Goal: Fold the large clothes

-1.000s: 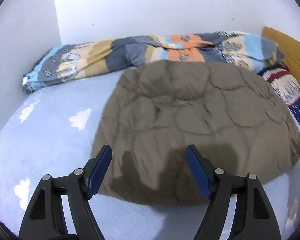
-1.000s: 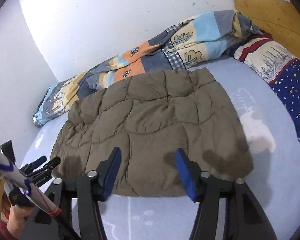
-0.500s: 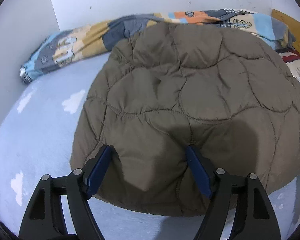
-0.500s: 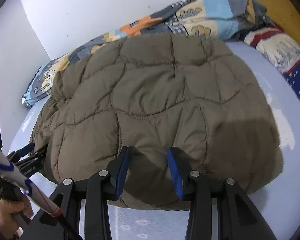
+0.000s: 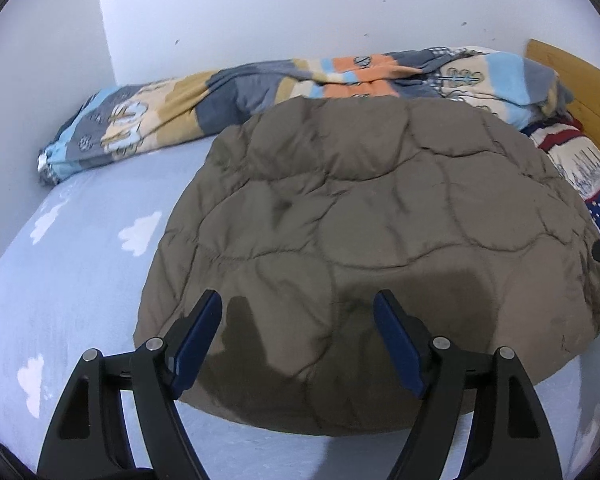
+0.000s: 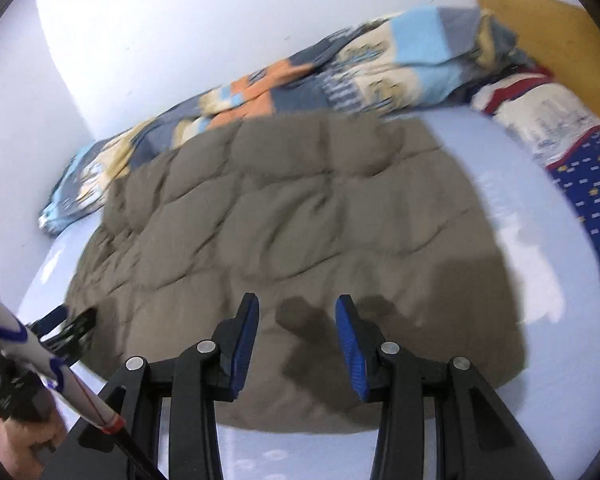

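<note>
Jacket (image 5: 364, 216) lies puffy on the bed (image 5: 80, 272) right ahead of both grippers, left (image 5: 298, 344) and right (image 6: 296, 344), jaws apart and holding nothing, so a shallow pinch probably slips off that slick padding.

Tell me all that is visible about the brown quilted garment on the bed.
The brown quilted garment is puffy and matte, stitched in curved, wavy seams into padded cells. It lies flat as a folded, roughly rectangular bundle on the light blue sheet with white clouds. Its far edge meets the patchwork blanket. The open left gripper and open right gripper hover above its near edge, casting shadows, gripping nothing.
</note>
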Demonstrator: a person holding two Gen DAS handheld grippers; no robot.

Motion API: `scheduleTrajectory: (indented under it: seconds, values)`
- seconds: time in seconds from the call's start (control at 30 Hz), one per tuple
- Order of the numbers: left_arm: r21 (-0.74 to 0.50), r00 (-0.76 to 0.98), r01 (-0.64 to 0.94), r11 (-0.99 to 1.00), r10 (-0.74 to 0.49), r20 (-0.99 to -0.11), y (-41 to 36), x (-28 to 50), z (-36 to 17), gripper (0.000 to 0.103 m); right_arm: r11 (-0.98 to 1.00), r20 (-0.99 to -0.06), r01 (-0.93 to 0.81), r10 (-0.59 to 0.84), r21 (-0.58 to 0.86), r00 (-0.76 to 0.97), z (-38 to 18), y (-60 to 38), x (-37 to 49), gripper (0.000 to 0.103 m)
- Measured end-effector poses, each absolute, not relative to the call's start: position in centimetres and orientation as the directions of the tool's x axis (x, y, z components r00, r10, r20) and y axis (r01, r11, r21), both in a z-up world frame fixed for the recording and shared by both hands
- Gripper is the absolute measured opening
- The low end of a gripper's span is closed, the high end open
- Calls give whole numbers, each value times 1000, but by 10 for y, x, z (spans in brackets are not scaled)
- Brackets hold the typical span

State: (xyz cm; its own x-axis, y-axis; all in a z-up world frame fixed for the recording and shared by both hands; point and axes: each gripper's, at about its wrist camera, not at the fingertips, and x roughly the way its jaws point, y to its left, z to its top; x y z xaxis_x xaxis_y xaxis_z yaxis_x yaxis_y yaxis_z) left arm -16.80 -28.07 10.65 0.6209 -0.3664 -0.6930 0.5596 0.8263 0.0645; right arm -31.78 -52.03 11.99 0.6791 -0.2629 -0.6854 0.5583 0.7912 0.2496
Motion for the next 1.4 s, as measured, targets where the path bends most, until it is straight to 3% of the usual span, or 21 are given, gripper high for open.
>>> scheduleTrajectory:
  seconds: [0.57, 1.17, 1.27, 1.4]
  values:
    - [85, 607, 574, 815, -353, -712, -290, -167, 92, 78, 679, -767, 633, -159, 372, 622, 72, -558, -327, 45]
    - [115, 639, 565, 817, -345, -687, -289, -170, 97, 77, 722, -793, 629, -187, 289, 579, 77, -547, -318, 53]
    - [114, 658, 542, 832, -337, -674, -284, -166, 103, 77, 752, -737, 604, -247, 264, 629, 98, -535, -320, 52]
    - [91, 650, 503, 859, -307, -695, -276, -154, 97, 77, 817, -691, 515, -216, 259, 690, 112, -513, -312, 52]
